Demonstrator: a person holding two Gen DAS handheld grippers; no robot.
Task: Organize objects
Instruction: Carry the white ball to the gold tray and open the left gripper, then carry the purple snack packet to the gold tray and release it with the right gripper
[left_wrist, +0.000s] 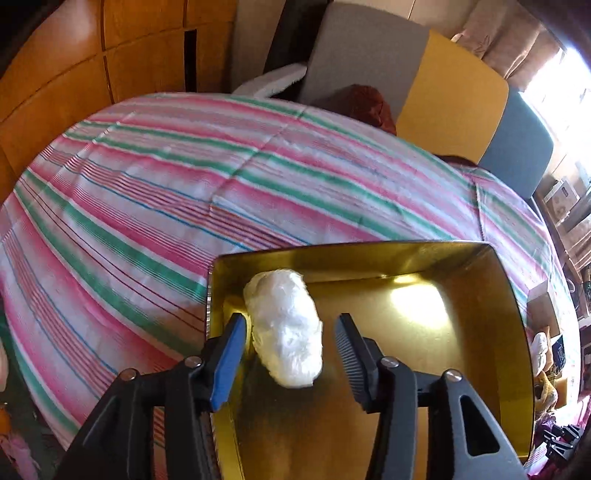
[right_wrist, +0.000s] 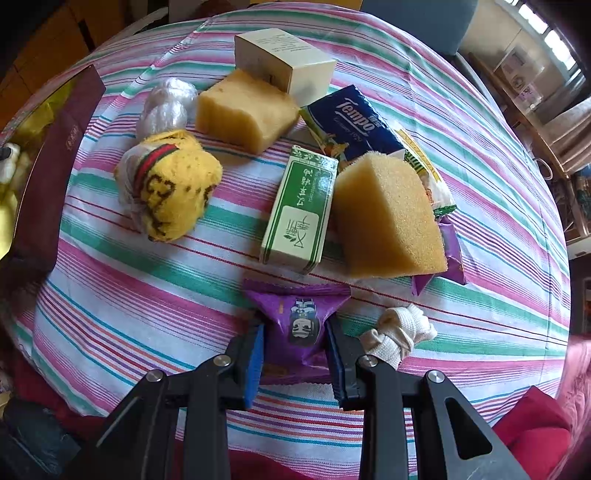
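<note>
In the left wrist view my left gripper (left_wrist: 291, 325) is open over a gold metal box (left_wrist: 461, 321). A white wrapped bundle (left_wrist: 286, 328) lies in the box between the fingers, apart from both pads. In the right wrist view my right gripper (right_wrist: 295, 334) is shut on a purple snack packet (right_wrist: 297, 325) at the near edge of the striped table. Beyond it lie a green carton (right_wrist: 299, 206), two yellow sponges (right_wrist: 384, 218) (right_wrist: 245, 110), a yellow rolled cloth (right_wrist: 173, 184), a blue Tempo tissue pack (right_wrist: 351, 118), a cream box (right_wrist: 284, 59) and a clear plastic ball (right_wrist: 166, 105).
A knotted white cloth (right_wrist: 400, 334) lies just right of the right fingers. A dark red box wall (right_wrist: 55, 158) stands at the left in the right wrist view. More packets (right_wrist: 448, 240) lie under the near sponge. Chairs (left_wrist: 454, 110) stand behind the striped table (left_wrist: 166, 192).
</note>
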